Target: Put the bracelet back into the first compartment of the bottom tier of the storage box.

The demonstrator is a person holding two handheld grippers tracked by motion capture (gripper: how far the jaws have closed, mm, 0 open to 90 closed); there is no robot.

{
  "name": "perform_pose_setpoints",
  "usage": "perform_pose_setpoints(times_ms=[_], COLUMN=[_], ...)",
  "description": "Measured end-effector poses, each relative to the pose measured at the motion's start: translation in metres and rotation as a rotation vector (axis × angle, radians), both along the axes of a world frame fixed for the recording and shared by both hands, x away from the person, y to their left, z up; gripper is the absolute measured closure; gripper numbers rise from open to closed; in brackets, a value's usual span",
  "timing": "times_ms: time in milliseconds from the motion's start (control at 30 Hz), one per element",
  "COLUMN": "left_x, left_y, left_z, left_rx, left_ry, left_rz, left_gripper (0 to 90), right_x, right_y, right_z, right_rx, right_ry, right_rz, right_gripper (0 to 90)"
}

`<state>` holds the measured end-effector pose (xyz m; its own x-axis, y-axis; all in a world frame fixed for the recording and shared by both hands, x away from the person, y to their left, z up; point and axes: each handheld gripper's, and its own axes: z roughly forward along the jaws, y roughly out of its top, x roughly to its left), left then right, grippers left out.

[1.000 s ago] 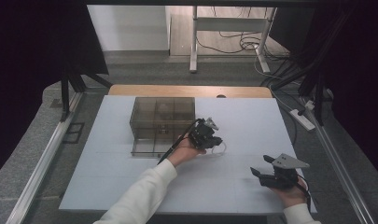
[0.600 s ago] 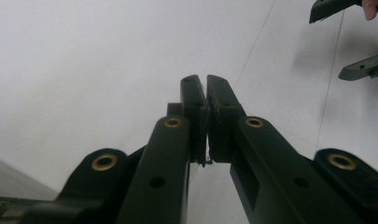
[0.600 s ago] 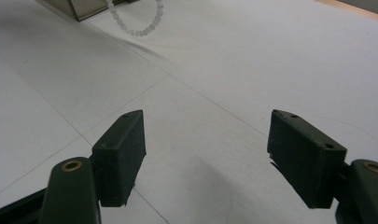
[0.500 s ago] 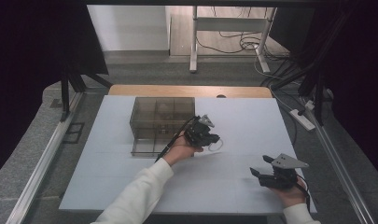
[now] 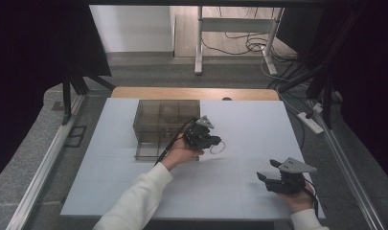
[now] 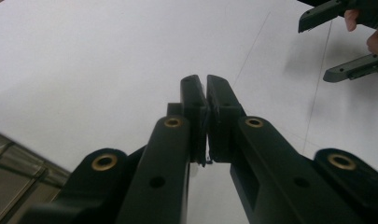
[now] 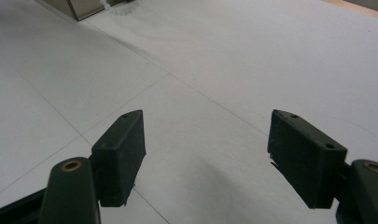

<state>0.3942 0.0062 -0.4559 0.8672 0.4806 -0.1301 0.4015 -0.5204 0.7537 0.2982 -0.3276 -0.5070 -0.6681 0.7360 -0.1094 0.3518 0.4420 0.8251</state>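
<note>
A person's left gripper [image 5: 211, 140], fingers clamped on a thin clear ring-like piece [image 5: 218, 146] too small to identify, hovers just beside the smoky compartment box [image 5: 165, 125], at its 4 o'clock. The right gripper [image 5: 268, 172], fingers apart and empty, rests low on the white counter [image 5: 249, 120], well apart.

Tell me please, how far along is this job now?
Done: something pale seems to lie already in the clear box. In hand: the left claw is shut on a thin pale loop beside that box. Left: probably putting the loop in; the right claw rests open and empty.
</note>
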Motion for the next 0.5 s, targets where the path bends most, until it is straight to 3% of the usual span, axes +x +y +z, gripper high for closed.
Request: perform_pose_setpoints(times_ms=[500], left_x=[-0.006], left_y=[0.023], left_z=[0.008], left_rx=[-0.032], left_ry=[-0.004], left_rz=[0.021], left_gripper=[86.6], right_x=[0.001], right_y=[0.001], right_z=[-0.001], right_rx=[-0.009], right_ry=[0.003], right_rz=[0.003], right_gripper=[27.3])
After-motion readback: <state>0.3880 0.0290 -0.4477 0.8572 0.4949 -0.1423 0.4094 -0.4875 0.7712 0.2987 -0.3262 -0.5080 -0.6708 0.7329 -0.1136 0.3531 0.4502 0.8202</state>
